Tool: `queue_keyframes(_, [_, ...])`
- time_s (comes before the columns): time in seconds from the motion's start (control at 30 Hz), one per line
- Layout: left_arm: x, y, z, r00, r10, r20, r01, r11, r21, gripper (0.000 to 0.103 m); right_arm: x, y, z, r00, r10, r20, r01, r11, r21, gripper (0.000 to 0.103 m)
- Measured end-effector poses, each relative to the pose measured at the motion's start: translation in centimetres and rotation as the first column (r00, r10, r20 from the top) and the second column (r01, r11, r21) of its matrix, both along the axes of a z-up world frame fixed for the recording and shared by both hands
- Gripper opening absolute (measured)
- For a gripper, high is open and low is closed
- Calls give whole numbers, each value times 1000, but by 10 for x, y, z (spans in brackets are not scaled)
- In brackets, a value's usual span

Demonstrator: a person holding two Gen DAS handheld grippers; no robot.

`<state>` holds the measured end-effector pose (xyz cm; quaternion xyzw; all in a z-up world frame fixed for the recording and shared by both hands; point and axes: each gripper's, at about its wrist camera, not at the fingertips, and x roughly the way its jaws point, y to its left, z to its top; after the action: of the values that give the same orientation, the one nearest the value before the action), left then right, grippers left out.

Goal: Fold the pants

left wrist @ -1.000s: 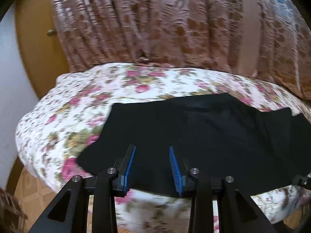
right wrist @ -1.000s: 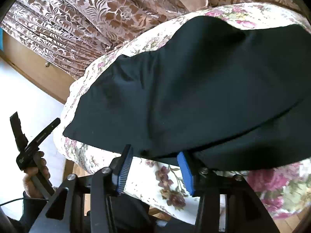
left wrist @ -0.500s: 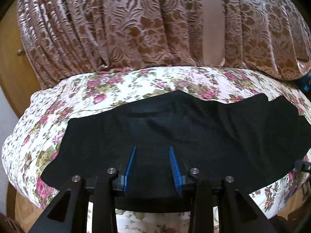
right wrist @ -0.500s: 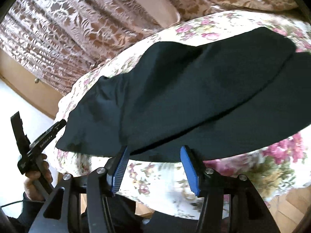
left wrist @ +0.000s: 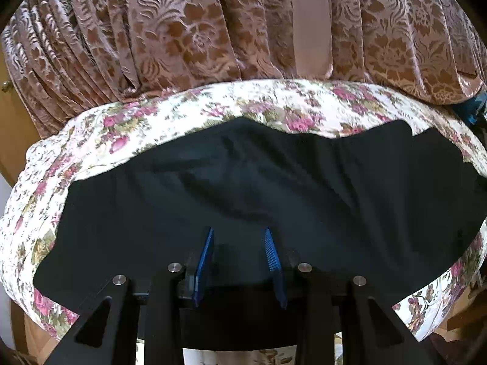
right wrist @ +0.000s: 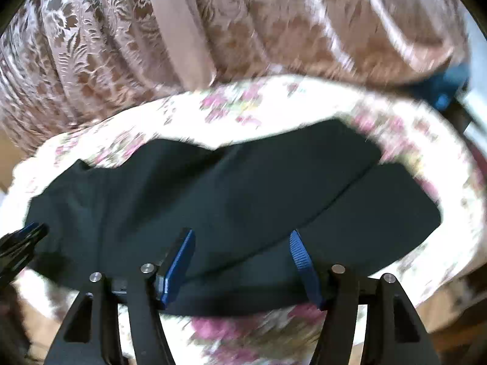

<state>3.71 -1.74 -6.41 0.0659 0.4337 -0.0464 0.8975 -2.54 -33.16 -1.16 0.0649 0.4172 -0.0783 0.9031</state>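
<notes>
Left wrist view: black pants [left wrist: 243,188] lie spread across the flowered bed [left wrist: 91,140], near edge hanging toward the camera, patterned curtain [left wrist: 182,30] behind. Left gripper [left wrist: 239,249] hovers over the near hem, jaws partly spread, nothing pinched; likely lining up for a grab.

Right wrist view, blurred: one layer of the pants [right wrist: 231,200] overlaps another. Right gripper [right wrist: 242,252] has just been opening its jaws; they stand wide, empty, above the cloth. No containers visible.
</notes>
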Motion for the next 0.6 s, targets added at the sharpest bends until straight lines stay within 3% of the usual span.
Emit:
queue_keyframes(0.3, [6, -15, -7, 1000, -7, -26, 8, 999, 36, 35, 18, -6, 12, 999, -3, 35, 8, 988, -153, 69])
queue_keyframes(0.6, [10, -31, -13, 998, -19, -60, 21, 999, 34, 35, 23, -12, -3, 1000, 7, 2, -7, 983, -181, 69])
